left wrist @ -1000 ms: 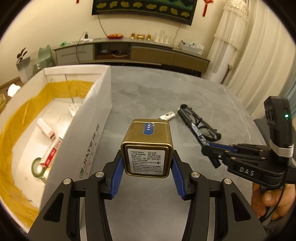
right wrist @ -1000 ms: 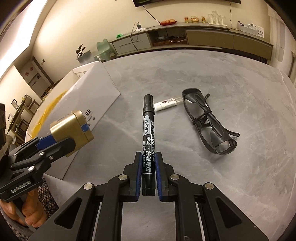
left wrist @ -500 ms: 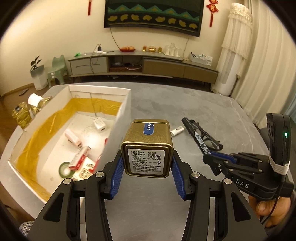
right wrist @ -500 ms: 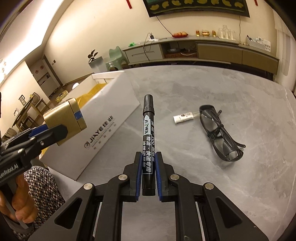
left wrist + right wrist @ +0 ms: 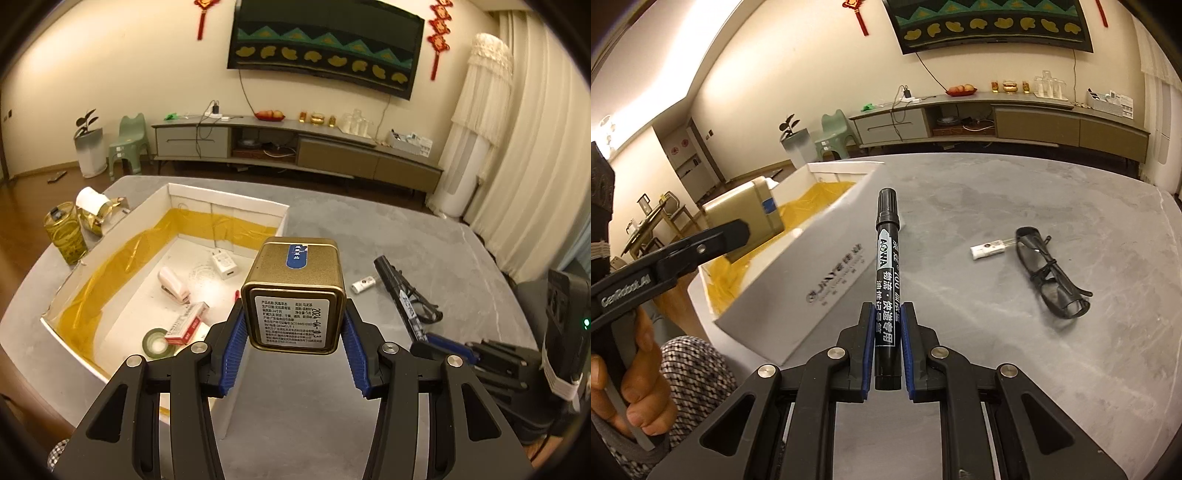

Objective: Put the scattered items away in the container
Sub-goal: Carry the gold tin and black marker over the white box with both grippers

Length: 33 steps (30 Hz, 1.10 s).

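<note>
Left claw [image 5: 293, 354] clamped on a square gold tea tin [image 5: 295, 295], printed label facing the camera, blue tab on top, held above the near right corner of the white cardboard box [image 5: 280, 218]. Right claw [image 5: 887, 354] clamped on a black marker [image 5: 886, 280], cap forward, white lettering down the barrel. Inside the yellow-lined box, in the left wrist view only: green tape roll [image 5: 157, 342], red-and-white packets [image 5: 186, 321], pink stapler [image 5: 173, 285], white charger [image 5: 224, 264]. Farther off on the grey counter [image 5: 1052, 369], well apart from the box: small white tube [image 5: 988, 250] just beside dark glasses [image 5: 1051, 275].
</note>
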{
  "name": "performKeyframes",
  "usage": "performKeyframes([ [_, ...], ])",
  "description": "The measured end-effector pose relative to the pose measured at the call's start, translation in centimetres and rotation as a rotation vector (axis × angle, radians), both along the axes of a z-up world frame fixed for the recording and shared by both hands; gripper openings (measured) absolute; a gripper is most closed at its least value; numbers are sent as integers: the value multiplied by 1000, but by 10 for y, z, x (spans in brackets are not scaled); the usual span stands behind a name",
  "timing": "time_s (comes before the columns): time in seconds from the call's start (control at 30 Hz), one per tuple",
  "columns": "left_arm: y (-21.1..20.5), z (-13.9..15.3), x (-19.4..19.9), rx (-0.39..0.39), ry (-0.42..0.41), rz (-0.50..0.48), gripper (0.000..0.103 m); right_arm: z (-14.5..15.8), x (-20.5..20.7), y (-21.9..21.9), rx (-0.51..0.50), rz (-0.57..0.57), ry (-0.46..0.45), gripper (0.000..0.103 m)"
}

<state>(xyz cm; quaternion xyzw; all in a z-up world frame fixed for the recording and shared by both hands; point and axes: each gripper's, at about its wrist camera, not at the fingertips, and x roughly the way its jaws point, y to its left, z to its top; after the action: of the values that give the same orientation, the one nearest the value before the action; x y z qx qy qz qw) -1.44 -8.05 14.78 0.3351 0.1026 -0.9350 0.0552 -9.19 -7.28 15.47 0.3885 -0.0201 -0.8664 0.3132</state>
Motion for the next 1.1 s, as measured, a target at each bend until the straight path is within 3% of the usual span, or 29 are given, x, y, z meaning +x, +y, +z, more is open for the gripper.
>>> performKeyframes([
  [0.47,-38,6,17,63,46,48,51,31,13,-22,-43,6,19,15],
  [1.1,-104,-7,27,140,66,150,51,73,16,-92,-18,83,82,15],
])
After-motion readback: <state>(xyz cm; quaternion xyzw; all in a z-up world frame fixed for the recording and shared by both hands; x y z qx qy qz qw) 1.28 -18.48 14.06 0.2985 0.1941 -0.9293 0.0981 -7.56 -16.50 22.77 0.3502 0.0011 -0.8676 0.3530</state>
